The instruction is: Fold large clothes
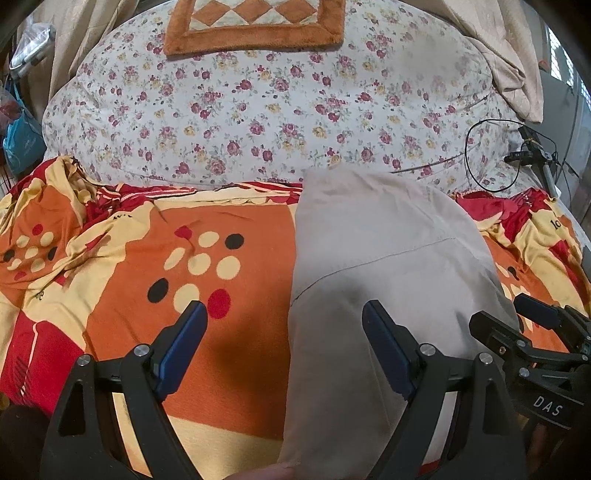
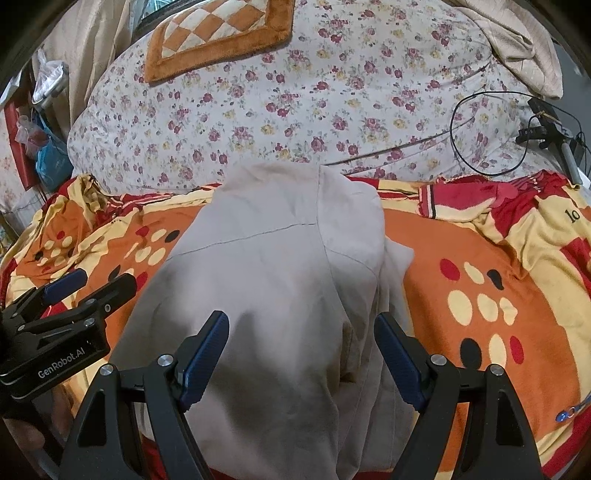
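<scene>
A beige garment [image 1: 384, 258] [image 2: 280, 280] lies folded lengthwise as a long strip on the orange, red and cream blanket [image 1: 207, 229] [image 2: 480, 258]. My left gripper [image 1: 285, 309] hovers open above the garment's left edge, one finger over the blanket and the other over the cloth. Over the middle of the garment my right gripper [image 2: 302, 320] is also open, holding nothing. Each gripper appears in the other's view: the right gripper [image 1: 532, 314] at the right edge, the left gripper [image 2: 74, 288] at the left edge.
A floral quilt [image 1: 258, 110] [image 2: 295, 103] is heaped behind the blanket, with an orange checkered cushion [image 1: 255, 26] on top. A black cable and small device [image 1: 524, 151] [image 2: 539, 133] lie at the right. Bags [image 1: 22, 136] hang at the left. A fingertip [image 1: 284, 470] shows at the bottom.
</scene>
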The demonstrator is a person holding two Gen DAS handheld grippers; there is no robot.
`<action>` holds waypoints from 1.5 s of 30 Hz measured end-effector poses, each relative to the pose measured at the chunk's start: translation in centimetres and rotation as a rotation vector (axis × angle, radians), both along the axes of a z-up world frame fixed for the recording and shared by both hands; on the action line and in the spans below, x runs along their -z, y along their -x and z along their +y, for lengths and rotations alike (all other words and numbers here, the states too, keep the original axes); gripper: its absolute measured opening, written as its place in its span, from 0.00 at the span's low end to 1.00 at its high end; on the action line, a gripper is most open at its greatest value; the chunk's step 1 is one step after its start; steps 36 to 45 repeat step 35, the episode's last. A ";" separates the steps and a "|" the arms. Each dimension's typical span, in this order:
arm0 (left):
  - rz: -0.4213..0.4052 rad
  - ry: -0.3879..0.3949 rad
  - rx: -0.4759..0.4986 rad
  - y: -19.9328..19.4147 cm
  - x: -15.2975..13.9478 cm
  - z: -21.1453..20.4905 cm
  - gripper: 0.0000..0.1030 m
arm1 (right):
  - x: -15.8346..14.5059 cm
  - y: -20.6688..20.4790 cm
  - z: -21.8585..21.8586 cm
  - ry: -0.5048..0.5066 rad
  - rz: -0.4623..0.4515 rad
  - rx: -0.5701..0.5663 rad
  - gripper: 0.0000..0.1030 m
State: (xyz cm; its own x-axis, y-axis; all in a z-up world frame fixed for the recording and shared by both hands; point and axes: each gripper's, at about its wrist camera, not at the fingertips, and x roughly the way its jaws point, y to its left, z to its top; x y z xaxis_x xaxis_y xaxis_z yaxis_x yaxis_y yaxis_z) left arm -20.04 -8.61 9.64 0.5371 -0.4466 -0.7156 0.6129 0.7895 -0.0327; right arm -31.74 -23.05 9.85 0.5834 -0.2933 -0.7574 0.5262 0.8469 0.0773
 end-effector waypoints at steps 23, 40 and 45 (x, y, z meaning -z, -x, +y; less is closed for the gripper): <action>0.007 -0.013 0.002 -0.2 0.4 -0.2 0.84 | 0.5 -0.3 -0.2 -0.025 0.007 0.012 0.80; -0.016 -0.003 0.019 0.2 0.4 -0.1 0.84 | 0.8 -0.6 0.1 -0.028 0.014 0.003 0.80; -0.016 -0.003 0.019 0.2 0.4 -0.1 0.84 | 0.8 -0.6 0.1 -0.028 0.014 0.003 0.80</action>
